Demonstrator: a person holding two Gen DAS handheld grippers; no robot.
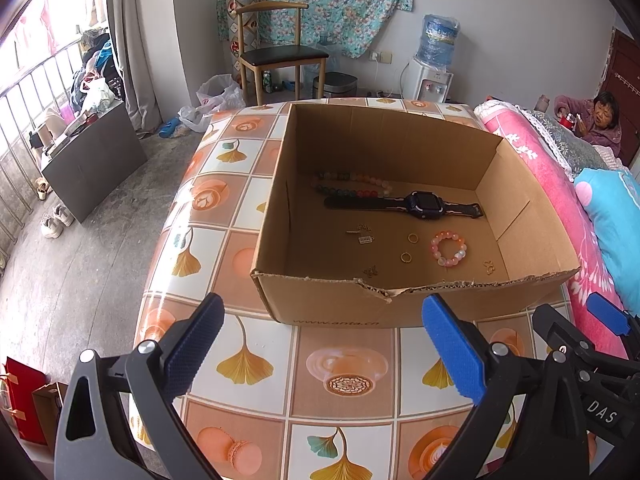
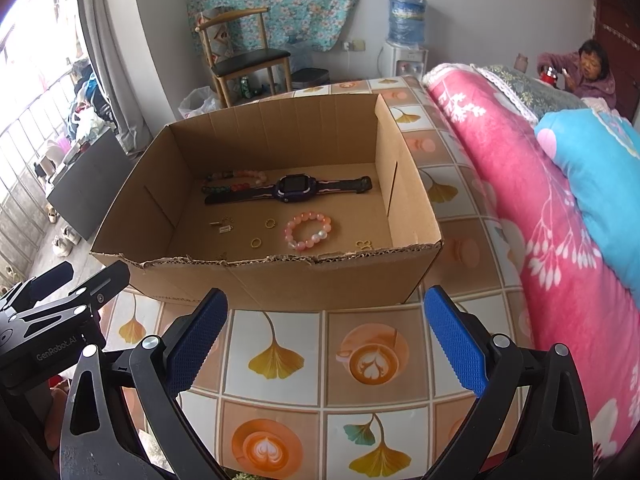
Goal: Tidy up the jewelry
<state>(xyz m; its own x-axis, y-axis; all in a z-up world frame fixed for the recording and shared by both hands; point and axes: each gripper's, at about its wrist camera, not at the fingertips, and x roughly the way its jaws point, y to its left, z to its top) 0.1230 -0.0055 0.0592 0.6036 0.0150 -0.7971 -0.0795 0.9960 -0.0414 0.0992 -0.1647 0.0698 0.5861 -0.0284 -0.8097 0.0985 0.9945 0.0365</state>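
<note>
Tiled tabletop (image 1: 344, 364): cardboard box (image 1: 400, 304) holds your smartwatch (image 1: 424, 205), bead strand (image 1: 352, 184), pink bracelet (image 1: 449, 248), rings (image 1: 413, 237) loose, seemingly unsorted; left gripper (image 1: 320, 344) and right gripper (image 2: 324, 340) spread, empty.

open cardboard box (image 1: 400, 152) on the tiled surface (image 1: 240, 360), watch (image 1: 424, 205) and pink bead bracelet (image 1: 449, 248) inside, left gripper (image 1: 324, 344) jaws spread wide

Ahead of you: wooden chair (image 1: 276, 50) w/ black seat by the wall, water cooler (image 1: 434, 62) to its right, pink blanket (image 2: 540, 208) at right, a seated person (image 2: 592, 72) beyond it.
</note>
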